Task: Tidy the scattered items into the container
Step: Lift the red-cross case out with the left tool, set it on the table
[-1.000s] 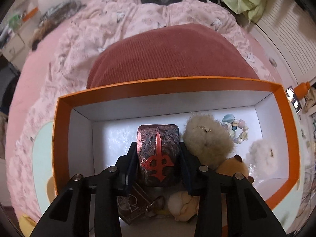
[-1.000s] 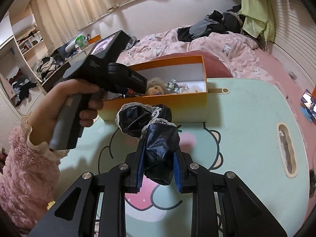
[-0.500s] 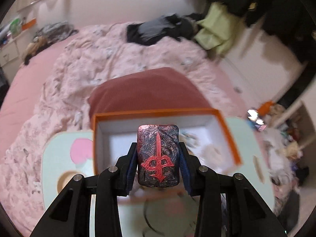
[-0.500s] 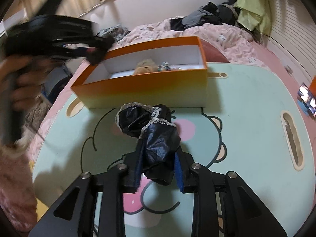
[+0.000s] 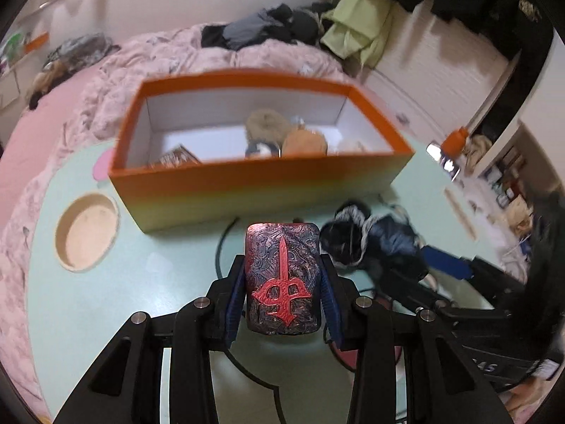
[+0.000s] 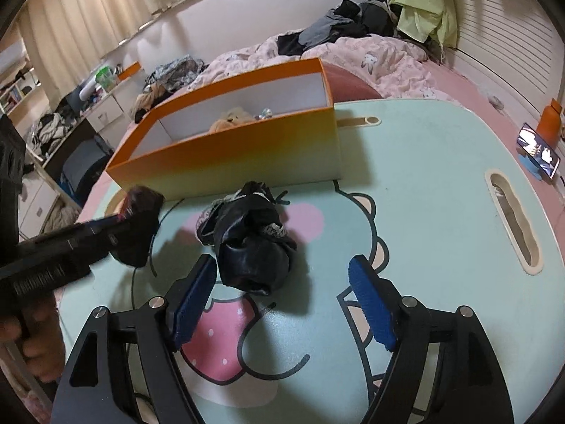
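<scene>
The orange box sits on the green counter, near its far edge, with the bed just behind it. Inside it are a tan fluffy ball, a brown soft toy, a small card pack at the left end and some pale bits that are too blurry to name. The left gripper has its jaws clenched on a dark block with a red mark on it. A second ago that block was low inside the box; now it is out in front of the box, above the counter. The right gripper was squeezing the black bow a second ago. Now its jaws are opening, and the bow lies loose on the counter between them, with neither blue pad pressing it. The bow is just in front of the box and close beside the block. The right half of the counter is bare, out to the long slot near its edge. A round hole sits at the left end, beside the box.
</scene>
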`<state>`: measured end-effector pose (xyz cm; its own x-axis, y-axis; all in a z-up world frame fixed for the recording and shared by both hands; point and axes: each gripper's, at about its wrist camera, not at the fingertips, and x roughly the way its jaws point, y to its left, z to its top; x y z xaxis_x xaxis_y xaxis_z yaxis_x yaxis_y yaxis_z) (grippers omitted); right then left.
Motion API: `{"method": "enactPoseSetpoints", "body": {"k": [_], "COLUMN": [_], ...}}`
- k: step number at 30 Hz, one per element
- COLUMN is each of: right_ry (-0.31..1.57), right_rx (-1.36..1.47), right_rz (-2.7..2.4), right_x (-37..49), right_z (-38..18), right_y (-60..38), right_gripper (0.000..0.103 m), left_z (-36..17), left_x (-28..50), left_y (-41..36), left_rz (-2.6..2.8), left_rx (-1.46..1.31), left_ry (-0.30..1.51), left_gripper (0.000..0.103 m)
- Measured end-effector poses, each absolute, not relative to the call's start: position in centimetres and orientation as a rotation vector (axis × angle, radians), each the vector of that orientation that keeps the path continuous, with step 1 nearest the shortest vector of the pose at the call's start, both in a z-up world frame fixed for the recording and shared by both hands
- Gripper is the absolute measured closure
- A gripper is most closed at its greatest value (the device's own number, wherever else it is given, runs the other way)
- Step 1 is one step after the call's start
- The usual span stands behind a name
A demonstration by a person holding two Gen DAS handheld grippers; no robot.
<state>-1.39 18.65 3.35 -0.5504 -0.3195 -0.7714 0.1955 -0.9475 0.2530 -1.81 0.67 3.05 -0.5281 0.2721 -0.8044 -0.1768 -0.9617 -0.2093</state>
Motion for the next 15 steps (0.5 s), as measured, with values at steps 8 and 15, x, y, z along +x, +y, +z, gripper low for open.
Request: {"method": "enactPoseSetpoints", "body": {"k": [8, 15], "right_ry": [-0.203, -0.18], "right_rx": [1.281, 1.186], "right_rz": [-2.545, -2.604], "right_x": [-1.0, 0.1], "right_z": [3.3, 4.5], "right_y": [19.0, 19.1], "right_gripper": [0.026, 0.026], "left_z": [2.1, 2.0], "left_x": [-1.5, 0.6], "left_y": [0.4, 0.3], "left_rz": [2.616, 2.73], "left_rx": [-1.346, -1.306], "left_ry": [-0.194, -0.131], "left_gripper": [0.034, 0.024]}}
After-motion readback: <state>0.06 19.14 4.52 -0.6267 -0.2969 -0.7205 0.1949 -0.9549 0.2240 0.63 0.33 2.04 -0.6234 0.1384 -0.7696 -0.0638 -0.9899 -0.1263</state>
